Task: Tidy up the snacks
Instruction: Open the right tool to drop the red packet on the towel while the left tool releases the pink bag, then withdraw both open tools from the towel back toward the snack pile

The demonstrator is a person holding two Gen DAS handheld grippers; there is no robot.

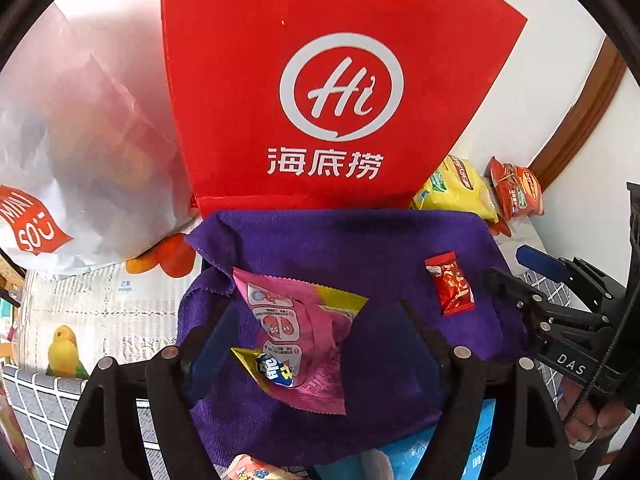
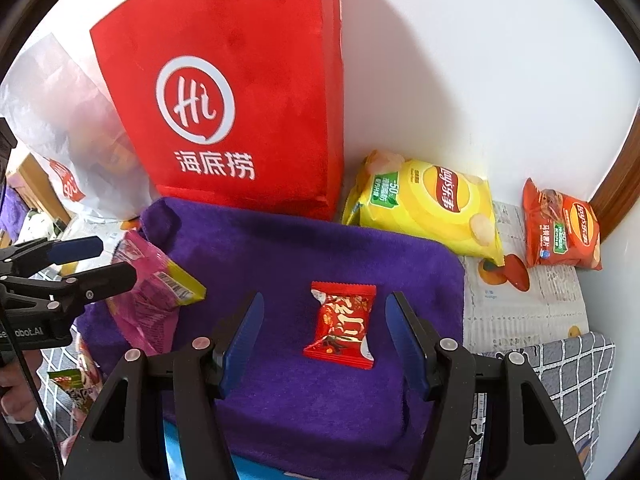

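Observation:
A pink and yellow snack packet (image 1: 298,330) lies on a purple cloth (image 1: 360,240), between the open fingers of my left gripper (image 1: 316,326); it also shows in the right wrist view (image 2: 154,284). A small red candy packet (image 2: 342,324) lies flat on the purple cloth (image 2: 320,248) between the open blue pads of my right gripper (image 2: 324,320), untouched. The candy also shows in the left wrist view (image 1: 450,284), with the right gripper (image 1: 516,268) beside it. The left gripper (image 2: 100,260) appears at the left of the right wrist view.
A red Haidilao bag (image 2: 240,100) stands behind the cloth, a white Miniso bag (image 1: 72,140) to its left. A yellow Lay's chip bag (image 2: 424,208) and an orange Lay's bag (image 2: 560,228) lie by the white wall at right. More snacks (image 2: 80,388) lie at lower left.

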